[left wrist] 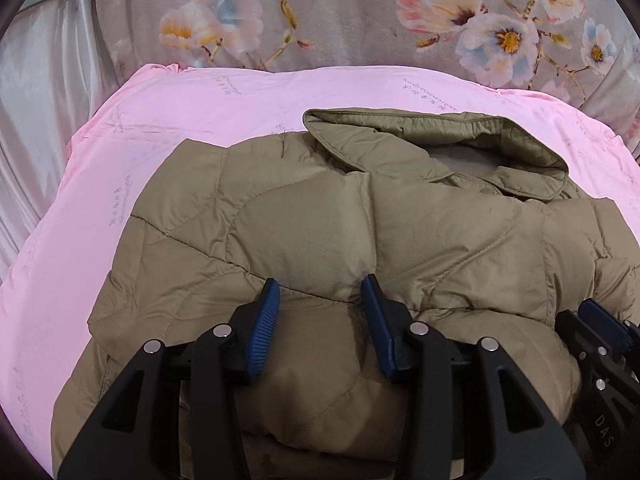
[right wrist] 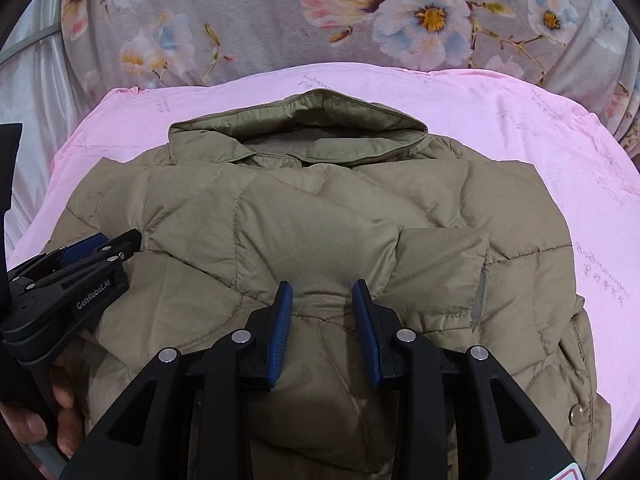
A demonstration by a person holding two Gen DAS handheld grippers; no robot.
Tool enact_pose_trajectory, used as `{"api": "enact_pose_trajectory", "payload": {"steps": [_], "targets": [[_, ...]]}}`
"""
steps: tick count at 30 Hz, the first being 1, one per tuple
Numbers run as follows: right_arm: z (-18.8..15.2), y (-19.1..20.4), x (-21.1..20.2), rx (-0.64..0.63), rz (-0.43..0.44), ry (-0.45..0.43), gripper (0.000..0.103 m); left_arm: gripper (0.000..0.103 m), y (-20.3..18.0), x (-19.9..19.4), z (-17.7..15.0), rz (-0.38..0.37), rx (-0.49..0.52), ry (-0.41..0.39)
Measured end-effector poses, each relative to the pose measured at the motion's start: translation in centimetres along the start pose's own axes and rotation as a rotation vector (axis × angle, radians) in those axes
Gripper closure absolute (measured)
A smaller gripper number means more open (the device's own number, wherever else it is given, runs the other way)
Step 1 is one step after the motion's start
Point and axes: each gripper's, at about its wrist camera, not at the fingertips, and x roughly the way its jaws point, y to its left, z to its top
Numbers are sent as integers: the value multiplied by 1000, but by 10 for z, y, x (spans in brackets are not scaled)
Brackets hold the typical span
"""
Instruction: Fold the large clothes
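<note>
Olive-khaki quilted puffer jacket (right wrist: 320,232), partly folded, collar (right wrist: 300,136) at the far end, lying on pink bedding

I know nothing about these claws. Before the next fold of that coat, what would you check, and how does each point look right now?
1. Left claw open and gripping nothing: ok; blue pads apart over the coat.
2. Right claw open and gripping nothing: ok; pads apart above the fabric.
3. Coat lies wholly on the pink sheet: ok at the far edge and sides; near hem cannot tell, hidden under the claws.
4. Hood lies flat at the far end: ok.
5. Sleeves folded in: cannot tell; a flap lies across the front, perhaps a sleeve.
6. Claws apart from each other: ok; they sit side by side, not touching.
</note>
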Motion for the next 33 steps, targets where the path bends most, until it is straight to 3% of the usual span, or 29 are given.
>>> {"api": "enact_pose_trajectory", "payload": {"steps": [12,16,20,22,24,29,33], "targets": [[-1,-3,3,21,25,8,71,60,-6,3,1,38,26,2],[1,-8,2,39,56,13,70,59,-3,0,1,15,9,1],[19,-33,-15,159,195,-1,57,53,26,-14,17,-143,-118,49],[37,-52,-17,258,246,-20,50,42,46,-20,41,-224,-224,49],[52,-69,-7,347,289,-8,48,38,56,-16,65,-294,-289,60],[70,-95,39,498,310,41,47,36,52,36,103,-374,-343,157],[74,-92,67,529,352,73,50,40,43,79,103,-442,-421,260]]}}
